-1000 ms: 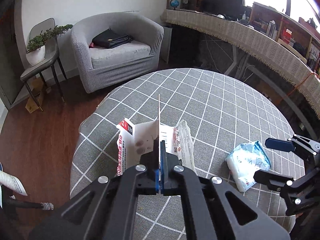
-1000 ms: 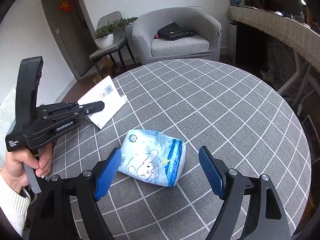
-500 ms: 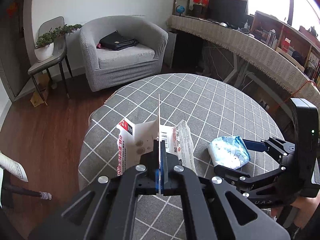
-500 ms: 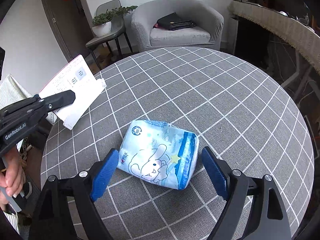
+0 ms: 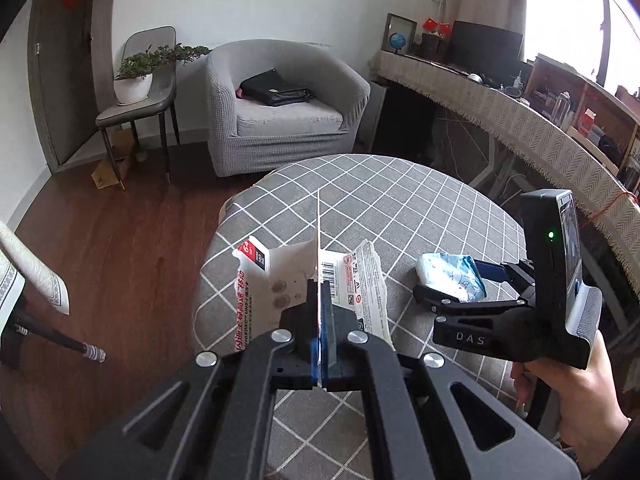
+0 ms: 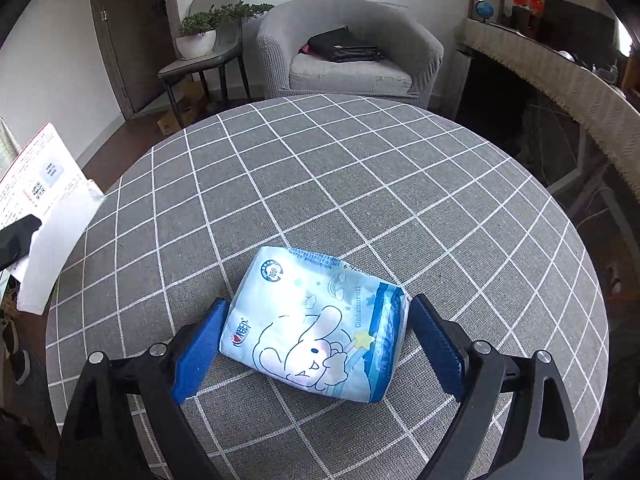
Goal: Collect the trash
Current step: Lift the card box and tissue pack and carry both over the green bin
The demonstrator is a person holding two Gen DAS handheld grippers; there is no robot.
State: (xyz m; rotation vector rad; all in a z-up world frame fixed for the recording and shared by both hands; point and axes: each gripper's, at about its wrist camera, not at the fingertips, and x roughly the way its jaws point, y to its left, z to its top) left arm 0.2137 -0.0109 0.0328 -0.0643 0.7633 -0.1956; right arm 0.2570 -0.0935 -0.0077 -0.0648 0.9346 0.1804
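My left gripper (image 5: 320, 292) is shut on a torn white cardboard package (image 5: 280, 276) with red print and holds it in the air at the left edge of the round table (image 5: 400, 208). The package also shows at the left of the right wrist view (image 6: 44, 200). A blue and white tissue pack (image 6: 316, 328) with a cartoon rabbit lies on the grey checked tablecloth. My right gripper (image 6: 316, 344) is open with one blue pad on each side of the pack, close to its ends. It also shows in the left wrist view (image 5: 460, 284).
A grey armchair (image 6: 352, 48) with a black bag (image 6: 344, 46) stands beyond the table. A chair with a potted plant (image 6: 200, 36) is to its left. A long fringed counter (image 5: 520, 116) runs along the right. Wooden floor lies to the left.
My left gripper has lifted and pulled back with the package. My right gripper has moved forward and down, so its open pads now flank the tissue pack.
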